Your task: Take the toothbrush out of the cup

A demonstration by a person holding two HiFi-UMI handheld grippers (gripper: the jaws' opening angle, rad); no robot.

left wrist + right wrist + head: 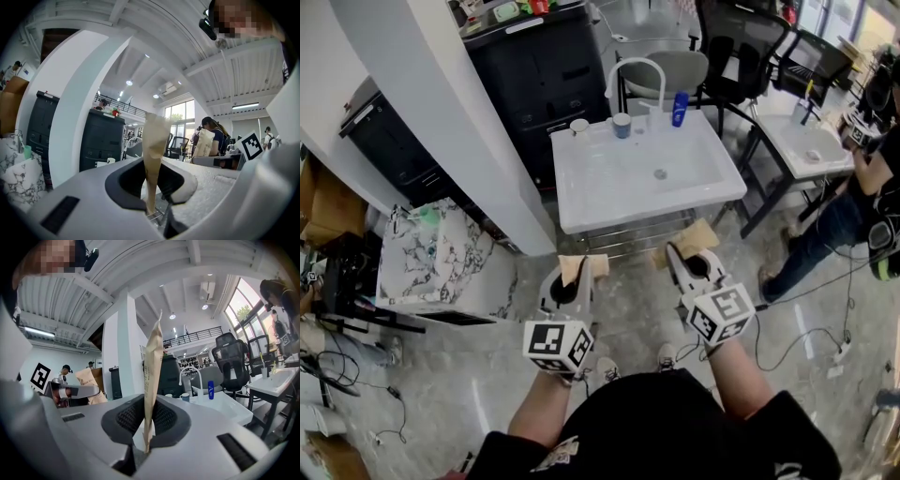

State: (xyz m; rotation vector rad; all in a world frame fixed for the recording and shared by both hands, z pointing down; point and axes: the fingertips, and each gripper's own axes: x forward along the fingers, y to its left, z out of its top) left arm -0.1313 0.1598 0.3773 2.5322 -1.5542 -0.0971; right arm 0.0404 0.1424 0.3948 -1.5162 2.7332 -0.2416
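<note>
The left tool (152,183) is closed on a brown paper strip (154,140), which stands up edge-on between its dark pads. The right tool (147,422) is likewise clamped on a second brown strip (153,366), pinched at its lower end. In the head view both tools are held side by side in front of the person, pointing level toward a white washbasin (581,202), with each strip sticking out past the jaw tips near the basin's front edge. The task's cup (622,125), blue-grey, stands on the basin's back ledge, just beside the foot of the arched white faucet (636,67) and well apart from both tools. At this size the toothbrush cannot be made out in it. A small white cup (578,127) sits further left on the same ledge, and a blue bottle (680,109) stands to the right of the faucet. A dark cabinet (539,75) rises behind the basin.
</note>
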